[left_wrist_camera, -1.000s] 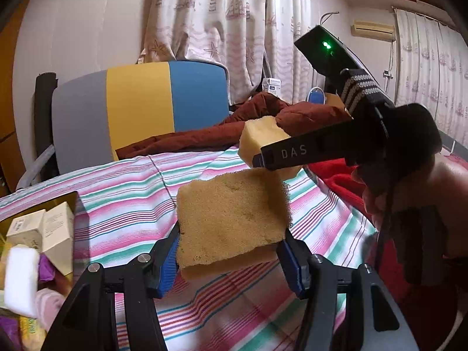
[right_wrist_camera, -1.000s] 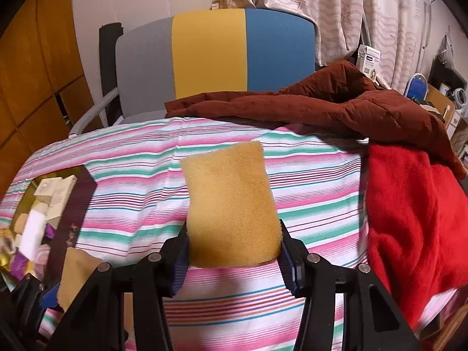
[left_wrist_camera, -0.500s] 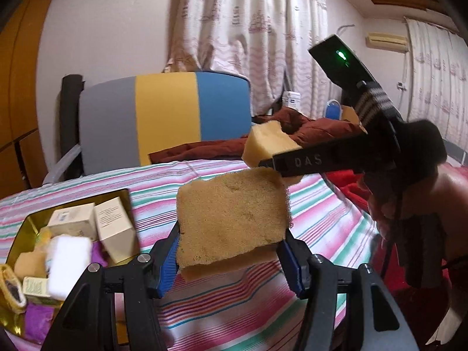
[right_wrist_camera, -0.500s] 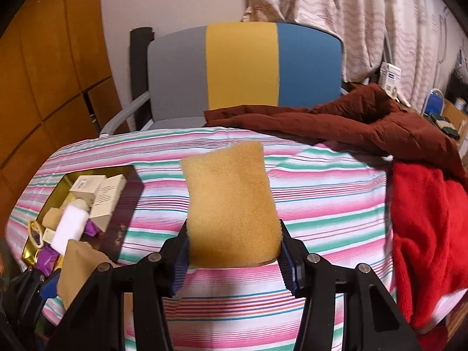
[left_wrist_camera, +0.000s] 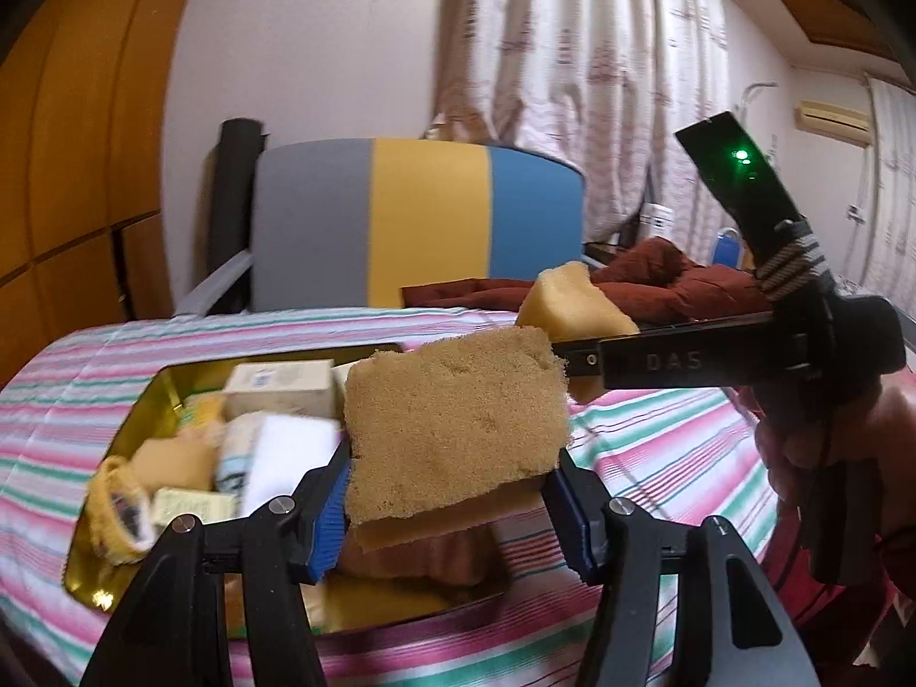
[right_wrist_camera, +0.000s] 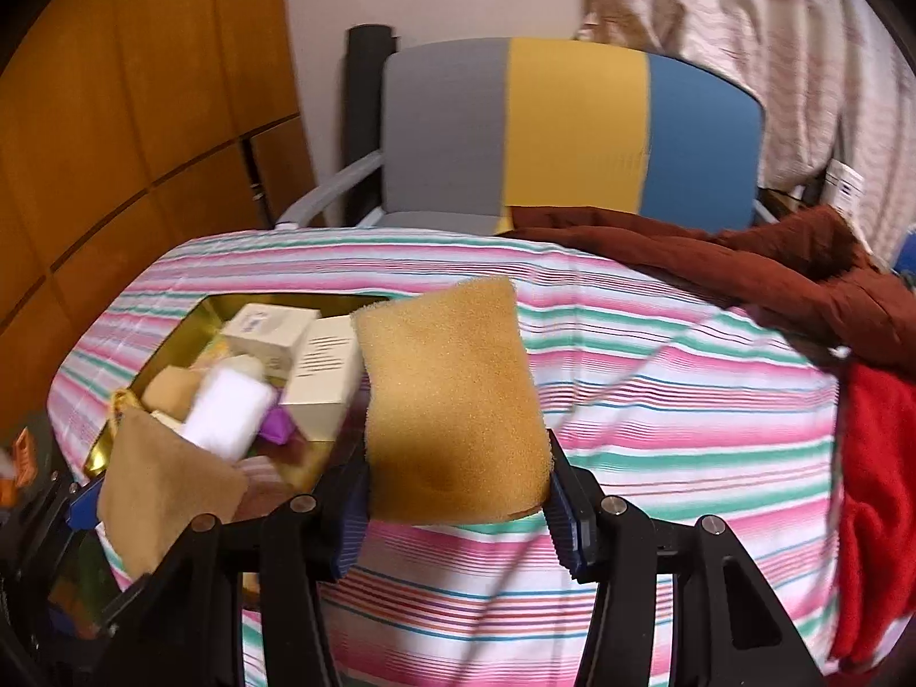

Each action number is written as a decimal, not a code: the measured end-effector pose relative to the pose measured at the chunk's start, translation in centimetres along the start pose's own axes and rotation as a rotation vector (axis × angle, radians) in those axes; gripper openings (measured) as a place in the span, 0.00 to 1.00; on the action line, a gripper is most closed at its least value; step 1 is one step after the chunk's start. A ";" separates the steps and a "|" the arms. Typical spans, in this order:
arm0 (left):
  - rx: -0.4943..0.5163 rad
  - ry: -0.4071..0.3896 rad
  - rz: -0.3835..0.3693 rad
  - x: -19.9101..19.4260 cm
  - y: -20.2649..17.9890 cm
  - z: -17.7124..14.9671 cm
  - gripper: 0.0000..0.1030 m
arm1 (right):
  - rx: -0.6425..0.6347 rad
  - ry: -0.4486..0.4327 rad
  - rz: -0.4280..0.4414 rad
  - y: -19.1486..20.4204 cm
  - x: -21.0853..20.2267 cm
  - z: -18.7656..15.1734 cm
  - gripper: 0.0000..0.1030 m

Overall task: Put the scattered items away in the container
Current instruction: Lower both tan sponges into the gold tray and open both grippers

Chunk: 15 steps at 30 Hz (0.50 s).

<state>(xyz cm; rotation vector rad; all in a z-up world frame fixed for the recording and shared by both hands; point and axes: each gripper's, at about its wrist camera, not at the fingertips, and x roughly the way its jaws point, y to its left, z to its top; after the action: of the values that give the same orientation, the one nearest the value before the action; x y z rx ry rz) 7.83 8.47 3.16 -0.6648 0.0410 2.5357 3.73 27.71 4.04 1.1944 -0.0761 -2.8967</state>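
Observation:
My left gripper (left_wrist_camera: 452, 509) is shut on a brown sponge (left_wrist_camera: 458, 423) and holds it above the near right part of the gold tray (left_wrist_camera: 143, 406). The tray holds several small boxes, sponges and a white roll. My right gripper (right_wrist_camera: 455, 509) is shut on a yellow sponge (right_wrist_camera: 452, 401), held above the striped cloth just right of the tray (right_wrist_camera: 189, 326). In the left wrist view the right gripper's sponge (left_wrist_camera: 572, 297) shows at the right. In the right wrist view the left gripper's brown sponge (right_wrist_camera: 166, 486) shows at the lower left.
The table has a pink, green and white striped cloth (right_wrist_camera: 658, 389). A dark red jacket (right_wrist_camera: 744, 263) and a red cloth (right_wrist_camera: 876, 486) lie at the right. A grey, yellow and blue chair (right_wrist_camera: 572, 137) stands behind the table. A wooden wall (right_wrist_camera: 114, 114) is at the left.
Both grippers have swung left with their sponges. The gold tray has come from the far left edge to under and beside the grippers.

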 end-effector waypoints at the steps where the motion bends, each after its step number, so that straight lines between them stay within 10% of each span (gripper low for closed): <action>1: -0.009 0.001 0.010 -0.2 0.5 -0.1 0.58 | -0.012 0.002 0.016 0.8 0.2 0.1 0.51; 15: -0.138 0.018 0.157 -1.4 9.4 0.0 0.59 | -0.134 0.047 0.186 9.0 2.7 1.1 0.51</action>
<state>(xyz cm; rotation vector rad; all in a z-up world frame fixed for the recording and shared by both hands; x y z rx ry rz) 4.31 -0.33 2.90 -0.7647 -0.0792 2.7018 0.93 18.74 3.38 1.1645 0.0072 -2.6664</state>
